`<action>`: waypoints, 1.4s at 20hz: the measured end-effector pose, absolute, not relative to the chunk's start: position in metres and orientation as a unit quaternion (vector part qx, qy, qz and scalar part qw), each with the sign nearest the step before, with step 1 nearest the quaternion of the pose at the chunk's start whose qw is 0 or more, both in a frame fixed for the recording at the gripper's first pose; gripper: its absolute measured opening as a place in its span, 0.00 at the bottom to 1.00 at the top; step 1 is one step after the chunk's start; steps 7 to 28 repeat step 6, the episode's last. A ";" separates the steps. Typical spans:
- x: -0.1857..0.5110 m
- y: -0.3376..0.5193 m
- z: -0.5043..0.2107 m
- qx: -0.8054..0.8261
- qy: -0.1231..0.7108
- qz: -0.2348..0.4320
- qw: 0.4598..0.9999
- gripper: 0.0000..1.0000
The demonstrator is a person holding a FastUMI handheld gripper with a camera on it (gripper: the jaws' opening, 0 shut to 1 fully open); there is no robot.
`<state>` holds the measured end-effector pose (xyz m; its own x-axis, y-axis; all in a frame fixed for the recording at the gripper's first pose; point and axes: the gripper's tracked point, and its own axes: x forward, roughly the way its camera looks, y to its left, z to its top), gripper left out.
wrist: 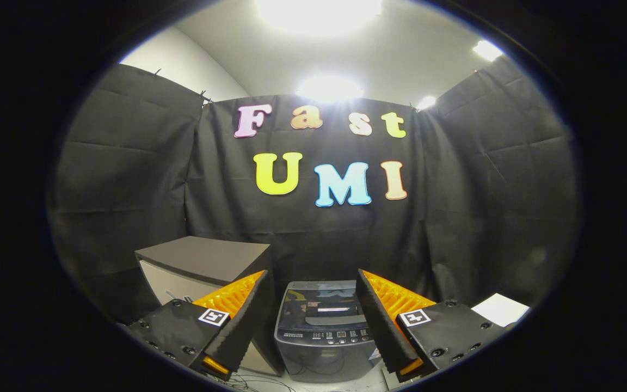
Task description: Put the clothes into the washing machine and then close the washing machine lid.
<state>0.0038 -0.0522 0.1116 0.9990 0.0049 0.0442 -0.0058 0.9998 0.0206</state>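
Claw [312, 283] spread empty; washing machine [324, 326] beyond, base cut off.

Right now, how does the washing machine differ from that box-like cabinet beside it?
The washing machine is grey with a shiny lid and a button panel; the cabinet has a plain matte dark top and pale front. The washing machine sits lower, beyond the open gripper; the cabinet stands taller. Both are boxy.

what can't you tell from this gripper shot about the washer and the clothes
- Washing machine: its lid reflects the booth, so what the drum holds is hidden, and its sides sit behind the two fingers.
- Control panel: buttons too small to read.
- Clothes: where they lie cannot be told from the gripper view.
- Dark box: its lower part is hidden by a finger.
- White sheet: cut off at the view's rim.
- Gripper: open, holding nothing.
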 end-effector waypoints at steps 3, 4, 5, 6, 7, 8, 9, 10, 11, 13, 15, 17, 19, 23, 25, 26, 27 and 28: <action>-0.014 -0.052 0.109 0.010 -0.021 0.000 1.000 0.98; -0.019 -0.054 0.107 0.009 -0.023 -0.001 1.000 0.98; -0.024 -0.055 0.107 0.010 -0.026 -0.004 1.000 0.98; -0.029 -0.057 0.105 0.011 -0.027 -0.006 1.000 0.98; -0.029 -0.057 0.105 0.011 -0.027 -0.006 1.000 0.98; -0.029 -0.057 0.105 0.011 -0.027 -0.006 1.000 0.98; -0.029 -0.057 0.105 0.011 -0.027 -0.006 1.000 0.98; -0.029 -0.057 0.105 0.011 -0.027 -0.006 1.000 0.98; -0.029 -0.057 0.105 0.011 -0.027 -0.006 1.000 0.98; -0.029 -0.057 0.105 0.011 -0.027 -0.006 1.000 0.98; -0.029 -0.057 0.105 0.011 -0.027 -0.006 1.000 0.98; -0.029 -0.057 0.105 0.011 -0.027 -0.006 1.000 0.98; -0.029 -0.057 0.105 0.011 -0.027 -0.006 1.000 0.98; -0.029 -0.057 0.105 0.011 -0.027 -0.006 1.000 0.98; -0.029 -0.057 0.105 0.011 -0.027 -0.006 1.000 0.98; -0.029 -0.057 0.105 0.011 -0.027 -0.006 1.000 0.98; -0.029 -0.057 0.105 0.011 -0.027 -0.006 1.000 0.98; -0.029 -0.057 0.105 0.011 -0.027 -0.006 1.000 0.98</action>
